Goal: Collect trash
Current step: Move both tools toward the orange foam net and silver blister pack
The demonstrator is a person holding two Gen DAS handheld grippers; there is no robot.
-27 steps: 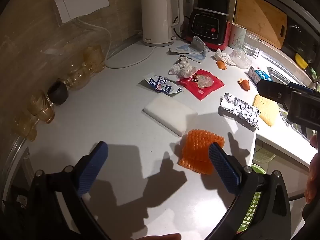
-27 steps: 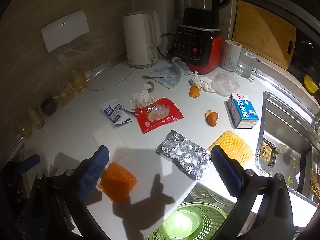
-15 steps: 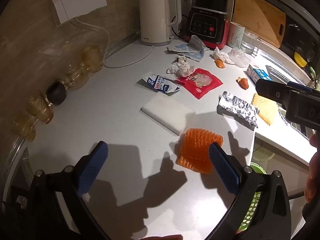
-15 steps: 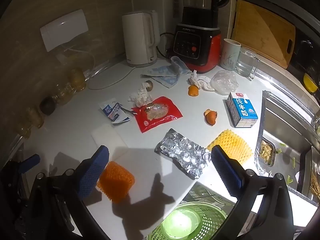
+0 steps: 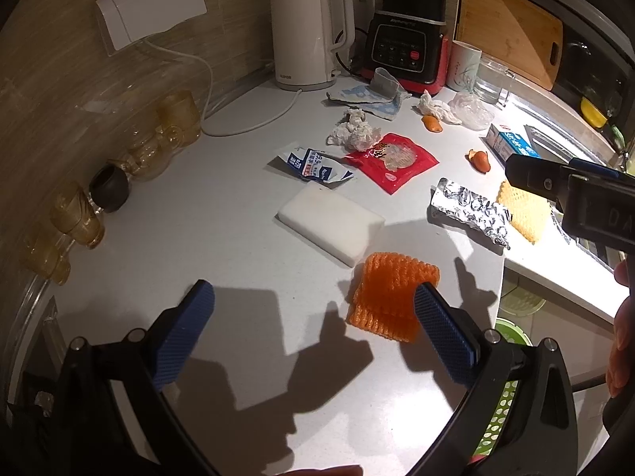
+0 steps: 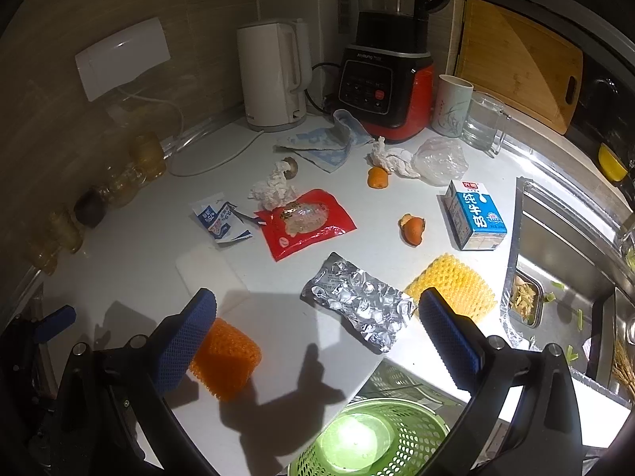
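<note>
White table (image 6: 139, 246), littered: orange foam net (image 6: 228, 361), foil wrapper (image 6: 359, 305), red packet (image 6: 305, 222), milk carton (image 6: 476, 214), kettle (image 6: 274, 75), blender (image 6: 387, 91).

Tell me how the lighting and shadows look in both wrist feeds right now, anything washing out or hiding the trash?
Left wrist view: hard jaw shadows fall across the countertop beside the orange foam net; corners vignetted, counter edge bowed by fisheye. Right wrist view: glare blows out the green basket bottom; the silver foil wrapper glints but stays readable; left wall is dim.
</note>
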